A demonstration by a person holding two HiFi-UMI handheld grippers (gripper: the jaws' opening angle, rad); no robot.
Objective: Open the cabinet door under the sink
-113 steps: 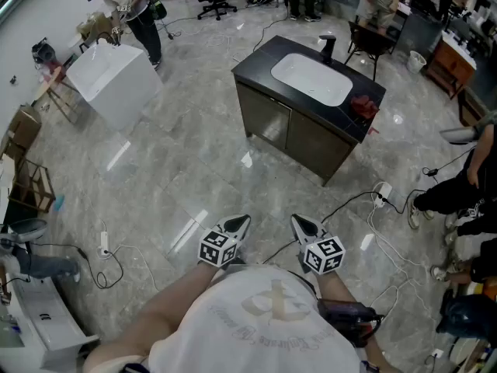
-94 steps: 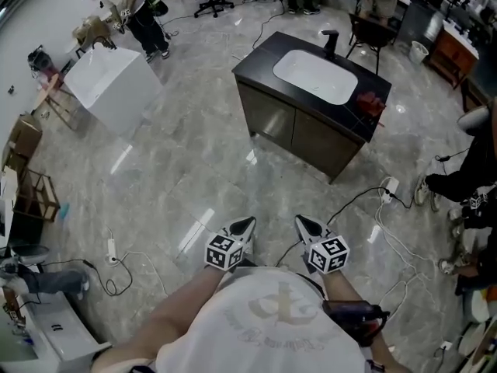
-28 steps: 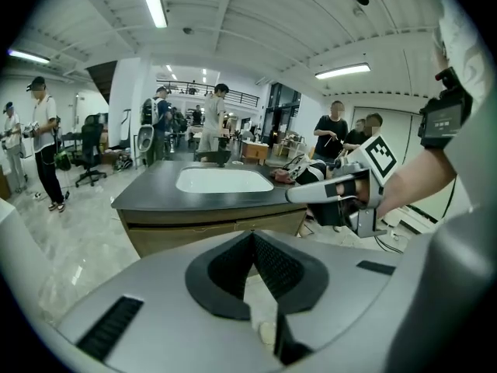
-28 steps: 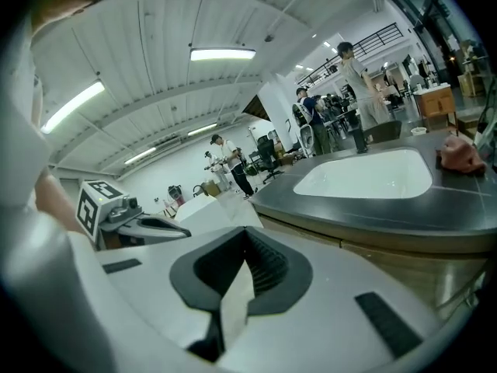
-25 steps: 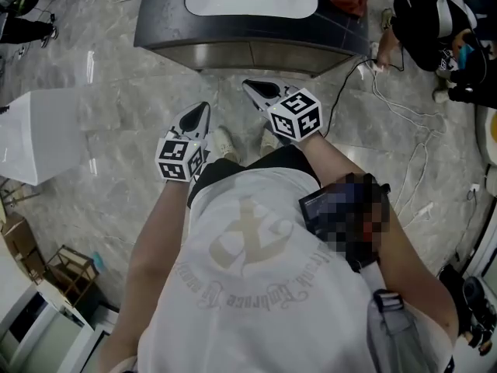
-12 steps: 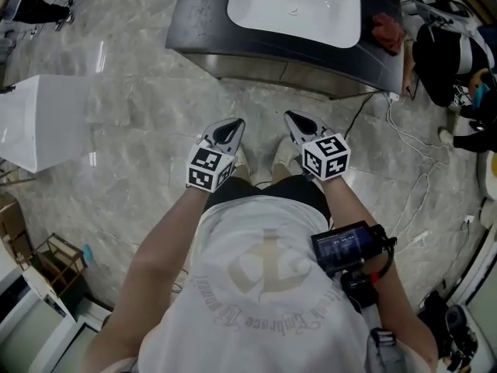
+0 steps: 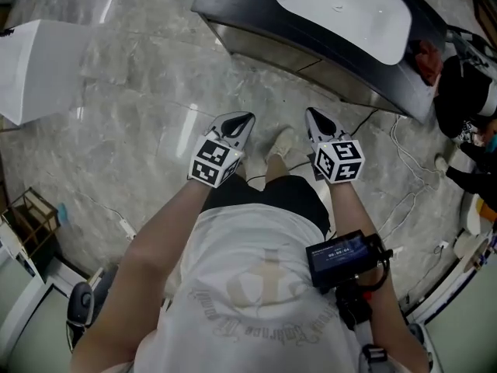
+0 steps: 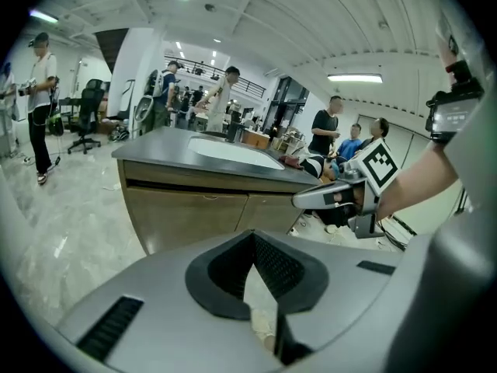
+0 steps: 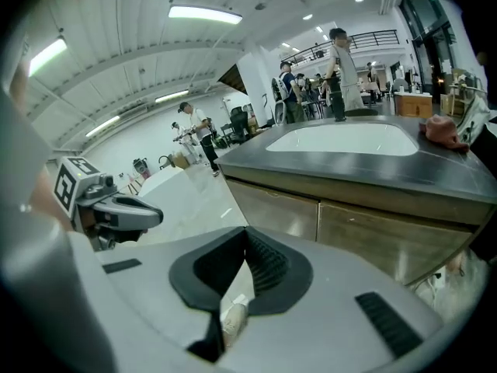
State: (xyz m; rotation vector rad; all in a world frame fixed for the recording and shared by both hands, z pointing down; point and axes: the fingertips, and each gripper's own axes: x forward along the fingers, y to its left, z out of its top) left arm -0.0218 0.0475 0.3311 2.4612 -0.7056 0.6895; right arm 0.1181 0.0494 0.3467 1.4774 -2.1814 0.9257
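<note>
Both grippers are closed, pads pressed together at the tips, and neither grips anything. In the head view we hold the left gripper (image 7: 245,118) and the right gripper (image 7: 311,113) side by side in front of our body. They are apart from each other, angled down over the floor (image 7: 147,123) and touching nothing. A shoe (image 7: 279,141) shows on the floor between them. Each gripper's own view bears this out: the dark pads meet at the front, and only floor shows through the small gap behind them. The cabinet (image 7: 311,59) stands just ahead of us, near the tips but clear of them. Its dark counter (image 8: 155,148) carries the white sink (image 7: 342,10), and a red cloth (image 7: 425,55) lies at the counter's right end. Below the counter, the two doors (image 8: 198,220) are both shut, flush with each other along a thin seam. In the left gripper view we see the right gripper level with the right-hand door, short of it. In the right gripper view the left gripper shows at the left, away from the cabinet.
</note>
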